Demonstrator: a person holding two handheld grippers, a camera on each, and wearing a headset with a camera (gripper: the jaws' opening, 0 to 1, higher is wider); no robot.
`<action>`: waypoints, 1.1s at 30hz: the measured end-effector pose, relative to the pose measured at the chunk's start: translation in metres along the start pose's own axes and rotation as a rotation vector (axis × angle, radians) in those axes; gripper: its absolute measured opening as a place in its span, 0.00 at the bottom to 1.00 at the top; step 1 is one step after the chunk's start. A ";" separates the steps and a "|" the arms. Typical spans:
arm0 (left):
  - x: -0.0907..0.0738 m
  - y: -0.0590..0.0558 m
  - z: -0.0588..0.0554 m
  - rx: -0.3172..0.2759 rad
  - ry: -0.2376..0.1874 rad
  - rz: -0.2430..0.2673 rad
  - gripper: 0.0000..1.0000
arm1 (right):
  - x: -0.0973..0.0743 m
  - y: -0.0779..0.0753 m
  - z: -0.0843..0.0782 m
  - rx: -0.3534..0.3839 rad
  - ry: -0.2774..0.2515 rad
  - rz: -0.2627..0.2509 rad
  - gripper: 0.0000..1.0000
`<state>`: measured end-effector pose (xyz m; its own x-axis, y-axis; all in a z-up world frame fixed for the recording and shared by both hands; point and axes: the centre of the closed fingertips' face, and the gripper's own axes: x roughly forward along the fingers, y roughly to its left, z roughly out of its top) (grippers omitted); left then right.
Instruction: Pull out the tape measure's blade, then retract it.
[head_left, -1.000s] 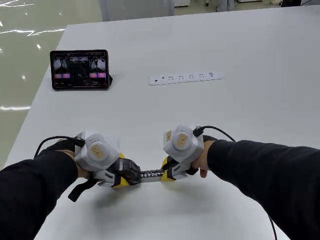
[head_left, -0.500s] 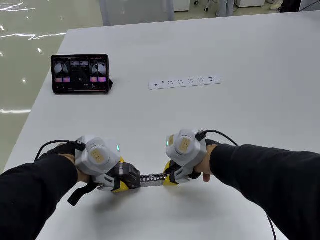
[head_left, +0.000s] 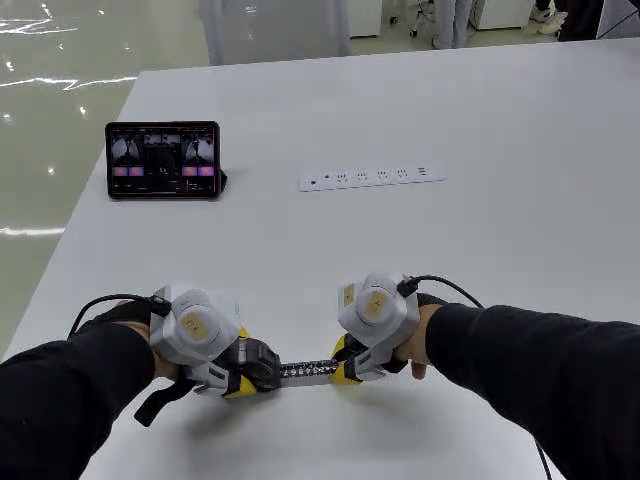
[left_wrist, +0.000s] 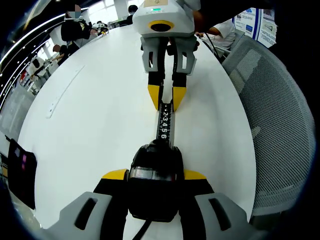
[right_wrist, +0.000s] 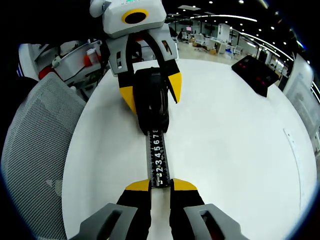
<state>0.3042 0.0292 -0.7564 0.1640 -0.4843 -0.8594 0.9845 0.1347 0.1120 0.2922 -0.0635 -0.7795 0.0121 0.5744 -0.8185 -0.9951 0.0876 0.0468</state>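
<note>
Blade (left_wrist: 164, 125) pulled longer, case (left_wrist: 155, 187) in left gripper (left_wrist: 155, 175)

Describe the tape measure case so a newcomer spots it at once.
On the large white table, look at its near edge. The black tape measure case sits clamped in the left tool. Unlike the dark tablet and white power strip, it has a numbered blade running to the right tool.

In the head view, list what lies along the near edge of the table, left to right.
left gripper → tape measure case → blade → right gripper
</note>
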 end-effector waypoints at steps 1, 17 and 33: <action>0.000 0.000 0.000 0.000 0.000 0.000 0.35 | 0.000 0.000 -0.001 0.000 0.001 -0.001 0.09; 0.000 0.000 0.000 -0.002 0.002 -0.001 0.35 | -0.006 -0.003 -0.010 0.008 0.005 -0.001 0.09; 0.001 0.000 0.001 -0.001 0.005 0.001 0.35 | -0.013 -0.003 -0.021 0.018 0.015 -0.007 0.09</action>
<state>0.3042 0.0283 -0.7567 0.1643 -0.4803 -0.8616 0.9844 0.1356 0.1122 0.2930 -0.0881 -0.7810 0.0170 0.5615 -0.8273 -0.9930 0.1064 0.0518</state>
